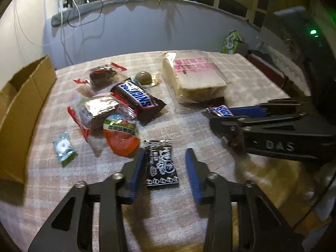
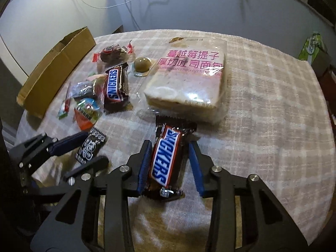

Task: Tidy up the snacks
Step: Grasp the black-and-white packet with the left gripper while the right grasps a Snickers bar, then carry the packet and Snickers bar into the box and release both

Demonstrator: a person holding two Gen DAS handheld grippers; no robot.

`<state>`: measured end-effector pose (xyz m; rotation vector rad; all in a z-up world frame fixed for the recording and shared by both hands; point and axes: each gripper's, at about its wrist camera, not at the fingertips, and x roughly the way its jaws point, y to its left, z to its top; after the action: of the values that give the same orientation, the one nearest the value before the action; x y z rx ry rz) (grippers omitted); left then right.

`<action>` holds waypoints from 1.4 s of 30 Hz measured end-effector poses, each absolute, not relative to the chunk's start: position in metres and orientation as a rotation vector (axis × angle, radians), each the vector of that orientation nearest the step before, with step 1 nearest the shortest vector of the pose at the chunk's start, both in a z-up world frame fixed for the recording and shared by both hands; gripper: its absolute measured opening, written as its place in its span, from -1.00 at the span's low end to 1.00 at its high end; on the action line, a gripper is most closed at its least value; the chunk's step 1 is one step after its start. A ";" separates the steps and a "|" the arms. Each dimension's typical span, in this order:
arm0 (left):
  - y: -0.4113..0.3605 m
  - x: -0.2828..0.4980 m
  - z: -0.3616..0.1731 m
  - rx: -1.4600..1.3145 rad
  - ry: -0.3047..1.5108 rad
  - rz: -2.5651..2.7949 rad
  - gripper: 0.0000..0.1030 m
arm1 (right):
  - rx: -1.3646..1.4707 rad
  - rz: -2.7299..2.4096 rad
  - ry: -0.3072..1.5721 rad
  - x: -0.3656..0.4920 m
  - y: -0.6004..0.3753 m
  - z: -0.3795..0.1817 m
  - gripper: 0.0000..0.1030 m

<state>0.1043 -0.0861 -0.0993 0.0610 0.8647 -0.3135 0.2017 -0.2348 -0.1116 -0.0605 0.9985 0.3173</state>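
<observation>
My left gripper [image 1: 166,155] is open, its blue pads either side of a small black-and-white candy packet [image 1: 162,163] lying on the checked tablecloth. My right gripper [image 2: 170,147] is open around a Snickers bar [image 2: 166,157] lying on the cloth; that bar also shows in the left wrist view [image 1: 219,110] between the right fingers. A second Snickers bar [image 1: 137,96] lies in a pile with an orange egg-shaped snack [image 1: 120,134], foil-wrapped cakes [image 1: 98,107] and a round chocolate [image 1: 143,77]. A bagged toast loaf [image 2: 187,82] lies just beyond the right gripper.
An open cardboard box [image 1: 19,109] stands at the table's left edge, also in the right wrist view [image 2: 56,67]. A small green mint packet [image 1: 64,149] lies near it. A green carton [image 2: 313,46] stands off the table at far right. A wall with cables is behind.
</observation>
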 end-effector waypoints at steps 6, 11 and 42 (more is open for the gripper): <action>-0.080 0.106 -0.100 0.046 0.858 -0.309 -0.54 | -0.094 0.300 0.970 0.191 -0.235 -0.113 -0.26; -0.075 0.102 -0.099 0.024 0.854 -0.316 -0.55 | -0.096 0.292 0.961 0.186 -0.236 -0.112 -0.41; 0.006 0.087 -0.035 -0.100 0.695 -0.211 -0.55 | -0.043 0.408 0.821 0.167 -0.195 -0.043 -0.41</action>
<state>0.0870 0.0057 -0.0353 -0.1004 0.6948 -0.2113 0.1668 -0.1952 -0.0431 -0.0432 0.8214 0.4077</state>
